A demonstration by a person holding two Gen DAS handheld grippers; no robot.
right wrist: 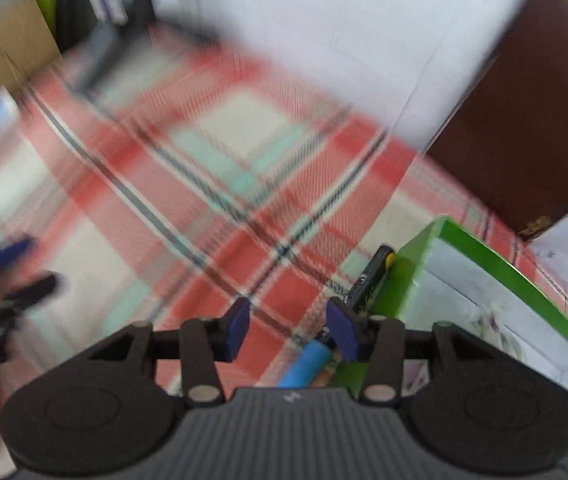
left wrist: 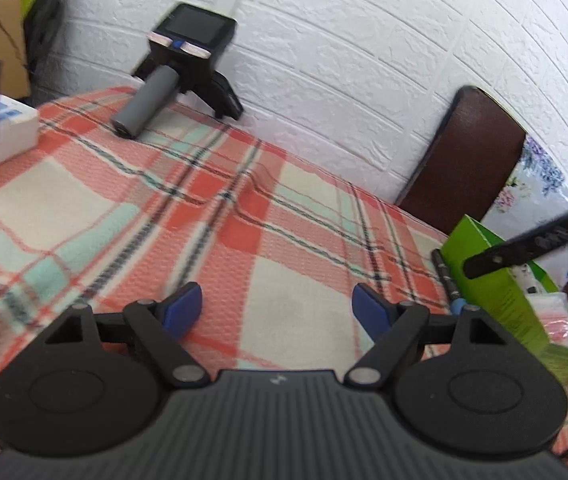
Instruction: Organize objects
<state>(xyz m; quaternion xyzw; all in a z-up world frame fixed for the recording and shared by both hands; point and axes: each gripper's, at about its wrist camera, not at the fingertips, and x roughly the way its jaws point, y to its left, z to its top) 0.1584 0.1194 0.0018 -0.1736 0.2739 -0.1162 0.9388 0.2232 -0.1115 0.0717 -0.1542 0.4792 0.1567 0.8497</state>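
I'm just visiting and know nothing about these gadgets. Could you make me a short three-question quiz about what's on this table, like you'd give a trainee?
1. True or false: the left claw holds something between its blue pads.
2. Multiple choice: the green box sits on the plaid cloth near the A) brown chair back, B) grey cylinder, C) white box.
3. What lies on the cloth right beside the green box, below the right claw?

Key
1. False: the pads stand apart with only cloth between them.
2. A.
3. A dark pen-like tool with a blue end and a yellow tip.
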